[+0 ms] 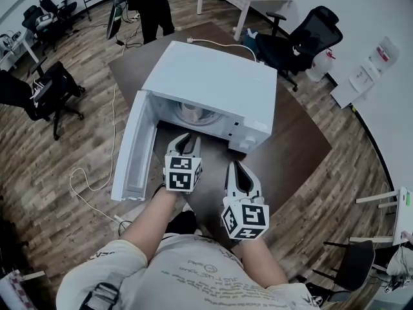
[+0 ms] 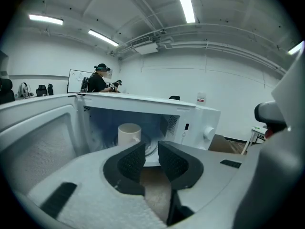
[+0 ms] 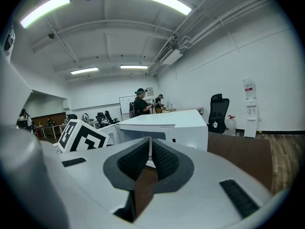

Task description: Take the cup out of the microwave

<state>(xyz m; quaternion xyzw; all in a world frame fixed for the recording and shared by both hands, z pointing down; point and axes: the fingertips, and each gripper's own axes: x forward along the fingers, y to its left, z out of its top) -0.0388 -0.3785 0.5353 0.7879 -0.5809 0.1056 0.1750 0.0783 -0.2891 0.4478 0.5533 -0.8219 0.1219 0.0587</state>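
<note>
The white microwave [image 1: 213, 76] stands on a brown table, its door [image 1: 132, 147] swung wide open to the left. Inside, a pale cup [image 1: 193, 113] stands upright on the turntable; the left gripper view shows this cup [image 2: 129, 133] just beyond the jaws. My left gripper [image 1: 184, 139] hovers in front of the cavity, short of the cup, its jaws a narrow gap apart and holding nothing [image 2: 151, 149]. My right gripper [image 1: 237, 168] hangs lower right, before the control panel, with its jaws together and empty [image 3: 150, 147].
The brown table [image 1: 297, 141] extends to the right of the microwave. Black office chairs [image 1: 303, 37] [image 1: 45, 89] stand on the wooden floor around it. A white cable [image 1: 90, 179] loops on the floor at the left. A person [image 1: 151, 5] stands far behind.
</note>
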